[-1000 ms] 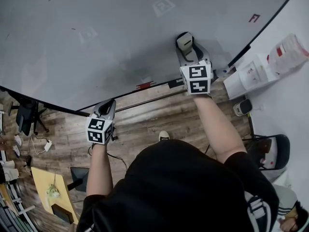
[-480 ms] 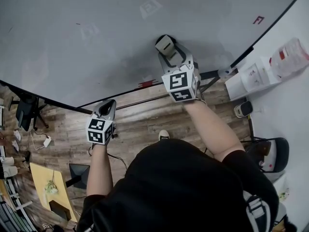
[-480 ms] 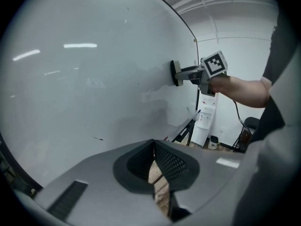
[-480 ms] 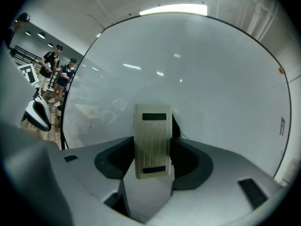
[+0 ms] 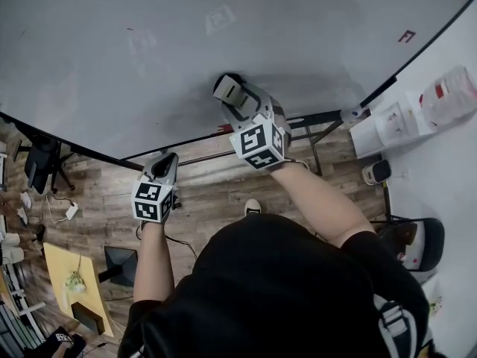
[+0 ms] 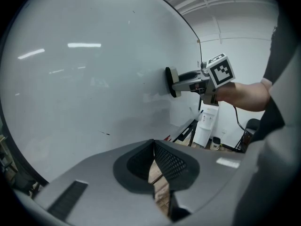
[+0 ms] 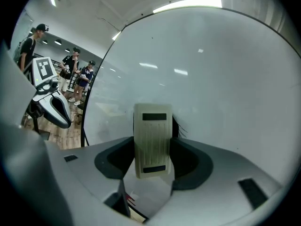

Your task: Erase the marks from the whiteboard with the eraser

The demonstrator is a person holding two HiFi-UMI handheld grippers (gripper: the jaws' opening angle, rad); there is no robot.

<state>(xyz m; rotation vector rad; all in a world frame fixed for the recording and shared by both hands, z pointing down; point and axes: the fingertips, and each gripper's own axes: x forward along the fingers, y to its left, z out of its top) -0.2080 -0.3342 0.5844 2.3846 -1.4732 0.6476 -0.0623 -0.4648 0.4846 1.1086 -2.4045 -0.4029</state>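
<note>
A person, seen from above, stands at a large whiteboard. Over the last second the right tongs have swept leftward along the lower part of the board. They have carried the eraser from right of centre to about the middle. The wiping looks well under way, with more board to the left likely left to cover. The right tongs are clamped on the beige eraser, whose face presses against the board. Thin dark strokes show just to its right. A small red mark sits at the far right, well apart. The left tongs hang near the board's lower edge, jaws drawn together, holding and touching nothing.
</note>
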